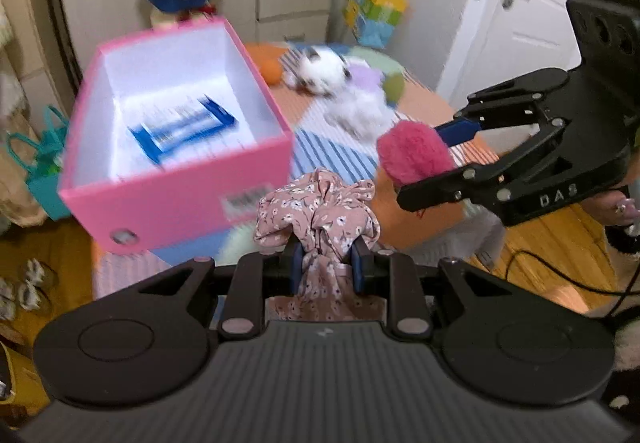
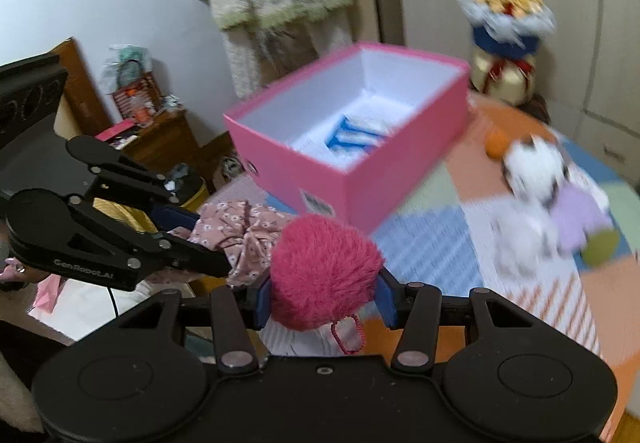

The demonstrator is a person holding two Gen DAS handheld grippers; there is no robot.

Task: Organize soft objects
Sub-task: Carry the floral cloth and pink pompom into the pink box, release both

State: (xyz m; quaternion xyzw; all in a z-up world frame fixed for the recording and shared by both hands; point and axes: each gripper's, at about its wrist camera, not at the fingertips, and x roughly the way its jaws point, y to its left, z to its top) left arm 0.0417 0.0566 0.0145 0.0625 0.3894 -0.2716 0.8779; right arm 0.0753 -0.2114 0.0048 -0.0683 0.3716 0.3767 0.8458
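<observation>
Above the patchwork-covered table, both grippers are carrying soft items toward the pink box, which is standing open with only a blue-and-white printed item lying on its white floor. The left gripper is clamping a bunched floral scrunchie between its blue pads, just in front of the box's near wall. The right gripper is squeezing a magenta pom-pom, its beaded loop dangling beneath; it is hovering beside the left one, short of the box. Further soft toys, blurred, are lying on the far side of the table, well apart from the box.

To deposit cleanly, each gripper is probably best lifted over the rim and centred above the cavity before its jaws part, one after the other so the tools are not colliding. The loop may be snagging on a finger at release.
</observation>
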